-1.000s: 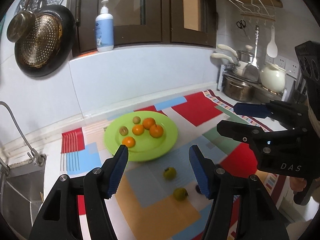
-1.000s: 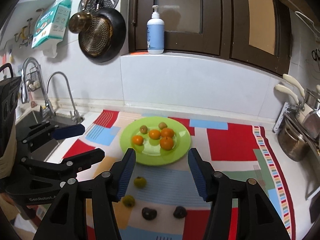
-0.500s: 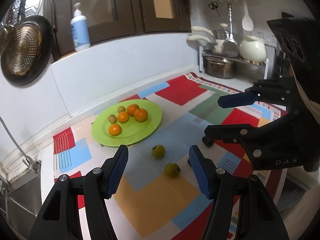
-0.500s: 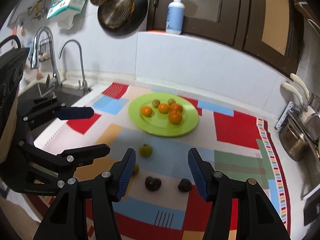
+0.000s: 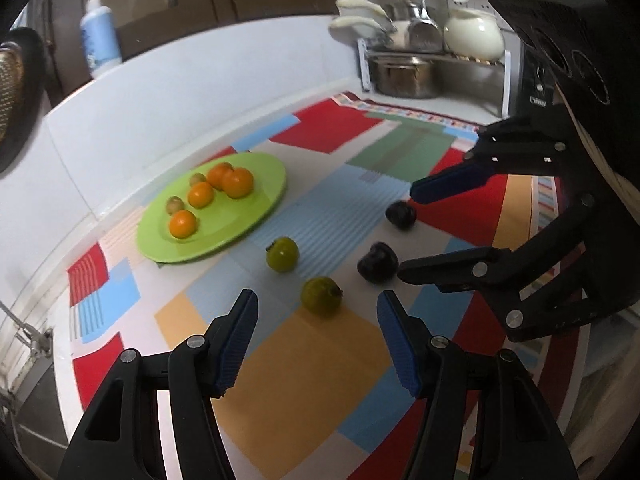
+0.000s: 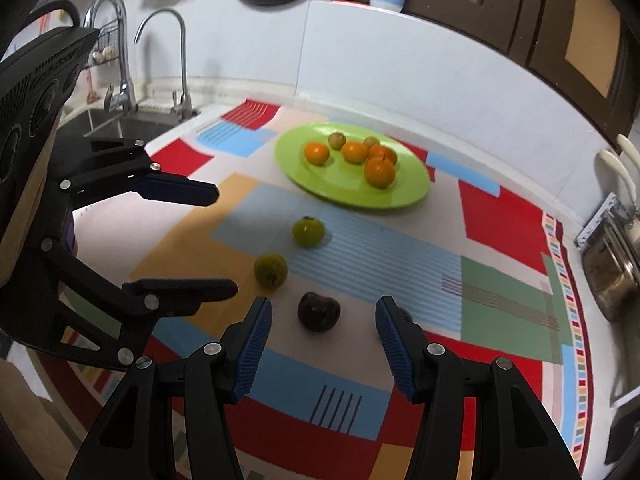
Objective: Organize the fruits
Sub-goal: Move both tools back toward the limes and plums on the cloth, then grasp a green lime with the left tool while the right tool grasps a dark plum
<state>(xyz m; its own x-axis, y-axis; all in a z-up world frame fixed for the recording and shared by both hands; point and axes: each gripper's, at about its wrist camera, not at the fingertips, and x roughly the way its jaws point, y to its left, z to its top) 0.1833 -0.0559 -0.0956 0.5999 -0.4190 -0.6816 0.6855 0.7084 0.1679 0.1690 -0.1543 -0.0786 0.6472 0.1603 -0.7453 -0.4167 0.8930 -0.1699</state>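
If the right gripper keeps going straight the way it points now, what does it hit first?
Most likely the dark plum, which lies on the patchwork mat just ahead of the right gripper, centred between its open fingers. Nothing is held, and depth is hard to judge.

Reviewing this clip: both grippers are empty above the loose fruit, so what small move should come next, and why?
Probably lower the left gripper around the nearer green fruit: its jaws are closing with nothing between them, and that fruit lies just ahead, off the green plate.
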